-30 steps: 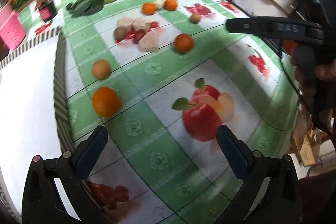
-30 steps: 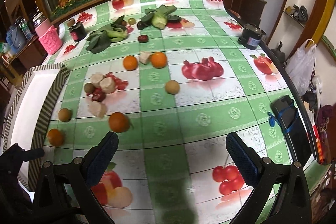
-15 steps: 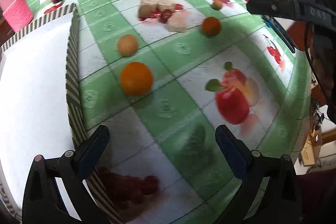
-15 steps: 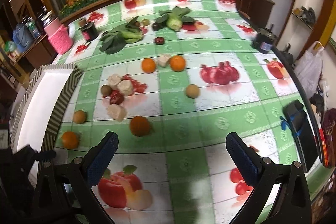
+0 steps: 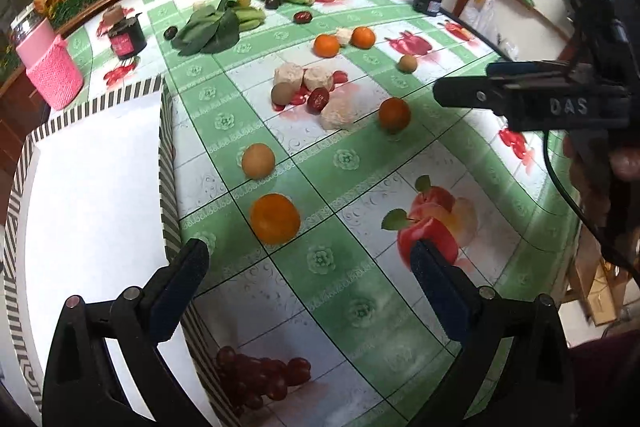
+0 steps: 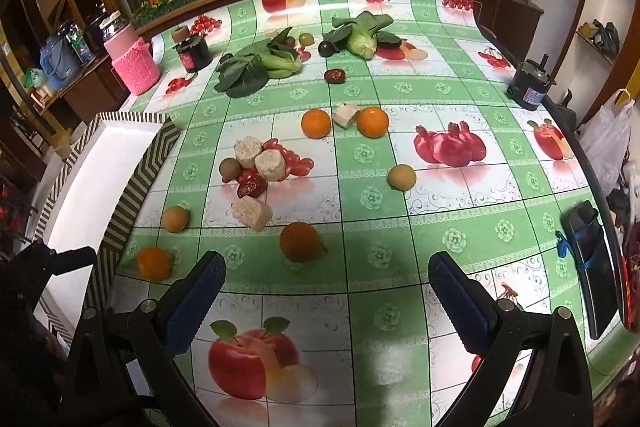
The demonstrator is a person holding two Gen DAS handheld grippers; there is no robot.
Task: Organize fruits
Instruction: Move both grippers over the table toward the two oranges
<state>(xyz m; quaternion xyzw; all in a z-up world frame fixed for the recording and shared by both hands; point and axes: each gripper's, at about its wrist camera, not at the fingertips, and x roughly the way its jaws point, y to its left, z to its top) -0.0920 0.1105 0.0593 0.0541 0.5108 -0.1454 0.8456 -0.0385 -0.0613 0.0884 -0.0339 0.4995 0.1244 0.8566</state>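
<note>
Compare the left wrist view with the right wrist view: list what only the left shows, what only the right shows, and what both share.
Only the left wrist view: the right gripper seen from the side, and grapes printed on the tablecloth.

Only the right wrist view: a black phone-like device at the table's right edge, and printed pomegranates.

Both: the striped-rim white box, the nearest orange, the leafy greens, the pink knitted holder, and each view's own open gripper, such as the left gripper.

Black gripper (image 5: 306, 281), blue finger pads (image 5: 182, 287).
</note>
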